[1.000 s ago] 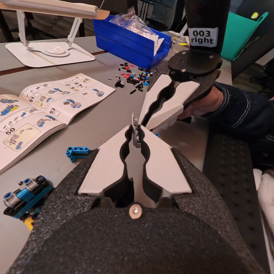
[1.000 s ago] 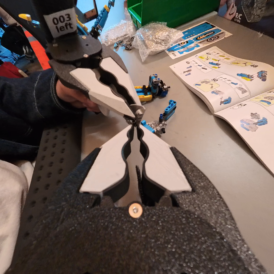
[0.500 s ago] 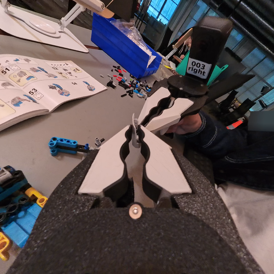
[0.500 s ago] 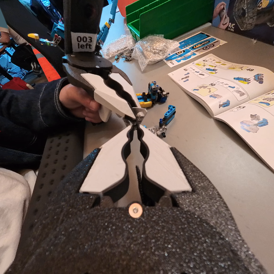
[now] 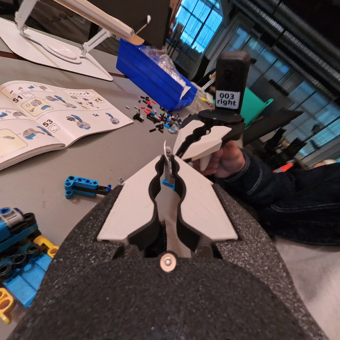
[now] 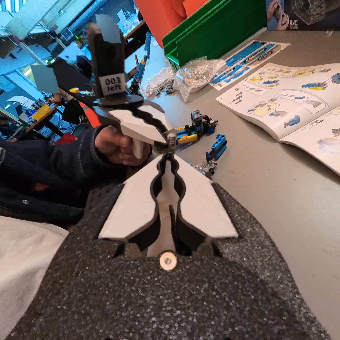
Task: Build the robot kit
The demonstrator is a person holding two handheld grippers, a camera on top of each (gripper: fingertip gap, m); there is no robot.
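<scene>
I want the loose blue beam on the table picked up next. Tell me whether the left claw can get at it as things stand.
Probably not yet. The left claw is shut on a small grey piece, so it has no free grip. The blue beam itself lies in the open on the table, with nothing over it.

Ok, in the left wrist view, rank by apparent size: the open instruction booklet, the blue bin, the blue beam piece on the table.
1. Instruction booklet, cropped by the frame
2. Blue bin, farther off, so unsure against the booklet
3. Blue beam piece, clearly smallest
</scene>
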